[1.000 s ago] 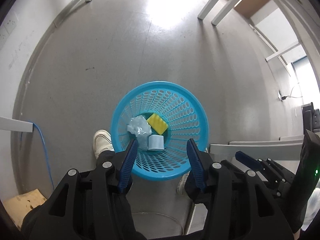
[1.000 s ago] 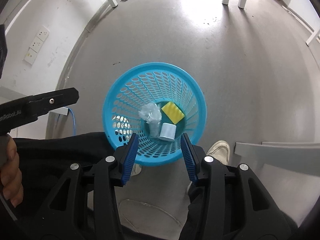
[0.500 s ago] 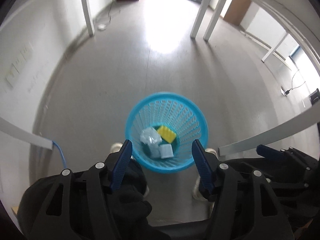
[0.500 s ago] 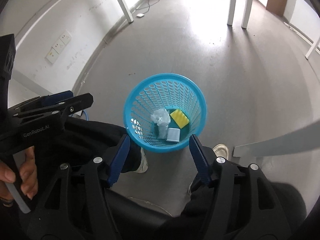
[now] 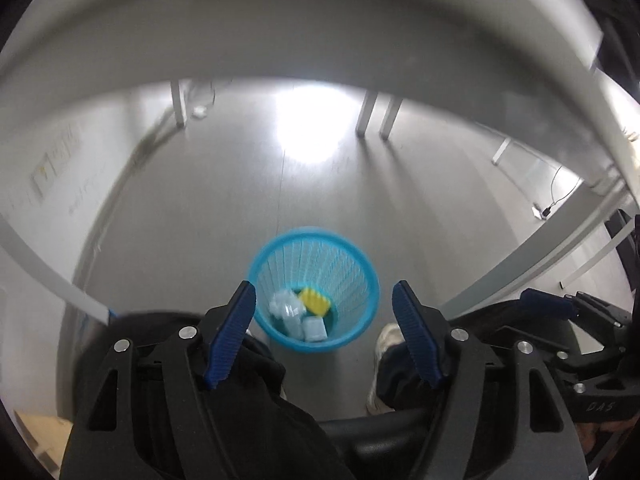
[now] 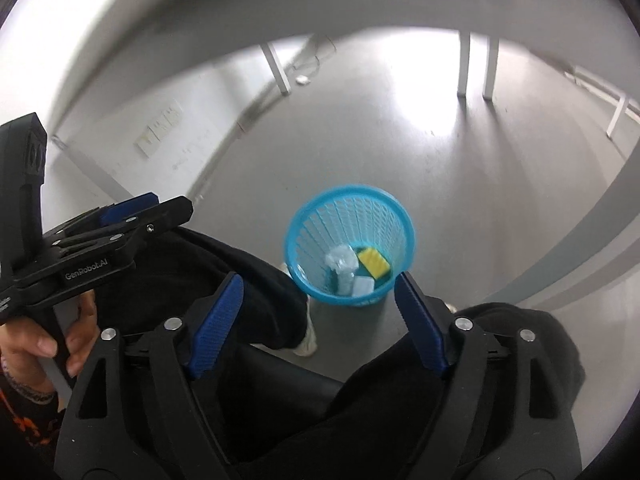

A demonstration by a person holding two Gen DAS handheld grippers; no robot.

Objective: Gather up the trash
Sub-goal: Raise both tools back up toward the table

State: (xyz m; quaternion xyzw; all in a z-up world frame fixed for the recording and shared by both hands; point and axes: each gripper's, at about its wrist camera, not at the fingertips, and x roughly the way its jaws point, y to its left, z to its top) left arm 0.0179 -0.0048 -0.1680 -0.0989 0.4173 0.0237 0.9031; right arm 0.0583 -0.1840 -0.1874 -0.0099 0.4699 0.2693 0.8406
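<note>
A blue plastic basket stands on the grey floor far below both grippers. In it lie a yellow sponge, crumpled clear plastic and a small white piece. My left gripper hangs high above the basket, jaws opening, nothing between its blue fingers. My right gripper is also high above it, jaws opening and empty. The left gripper's body shows at the left of the right wrist view, held by a hand.
The underside edge of a white table arches across the top of both views. White table legs stand on the floor beyond. The person's dark trouser legs and white shoes flank the basket.
Both grippers have risen and drawn back from the basket, which now looks smaller. Both pairs of jaws have spread wider. The table's edge has come into view at the top.
</note>
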